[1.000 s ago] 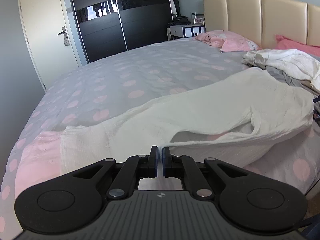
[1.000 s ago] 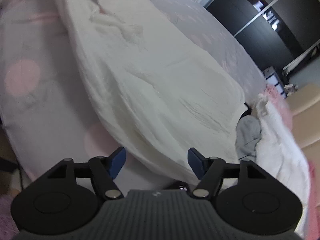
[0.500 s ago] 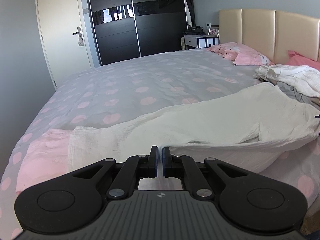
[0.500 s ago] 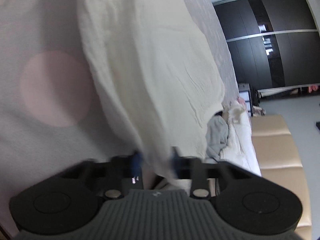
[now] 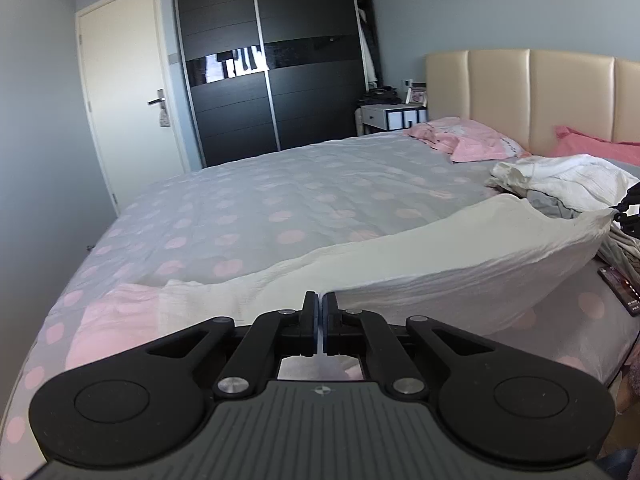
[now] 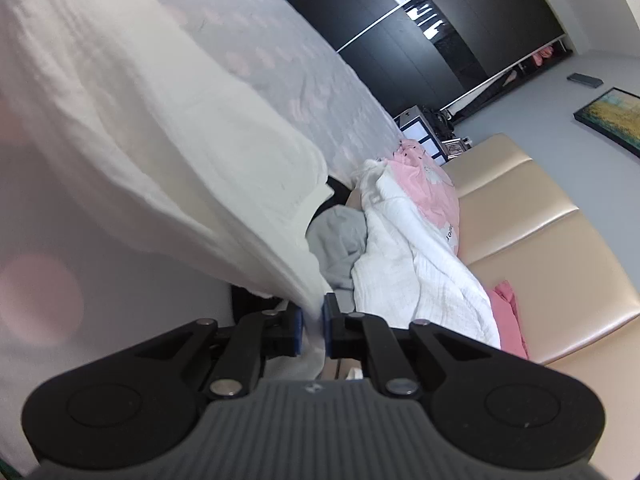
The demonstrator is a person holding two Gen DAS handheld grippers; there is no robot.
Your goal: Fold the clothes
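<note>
A long cream-white garment [image 5: 460, 256] stretches across the near side of the bed, raised off the cover on its right side. My left gripper [image 5: 319, 312] is shut on its near edge at the bottom centre of the left wrist view. My right gripper [image 6: 311, 320] is shut on the garment's other end [image 6: 224, 200], and the cloth fans out from its fingers to the upper left. That right gripper [image 5: 626, 208] shows at the right edge of the left wrist view, holding the raised corner.
The bed [image 5: 280, 200] has a grey cover with pink dots. A pile of white and grey clothes [image 6: 400, 248] and a pink pillow [image 5: 472, 144] lie near the padded headboard [image 5: 540, 96]. A dark flat device [image 5: 618, 284] lies at the bed's right edge. Wardrobe and door stand behind.
My right gripper has closed on the garment's end and lifted it. The left gripper has risen with the near edge still held, so the cloth now hangs taut between both.
</note>
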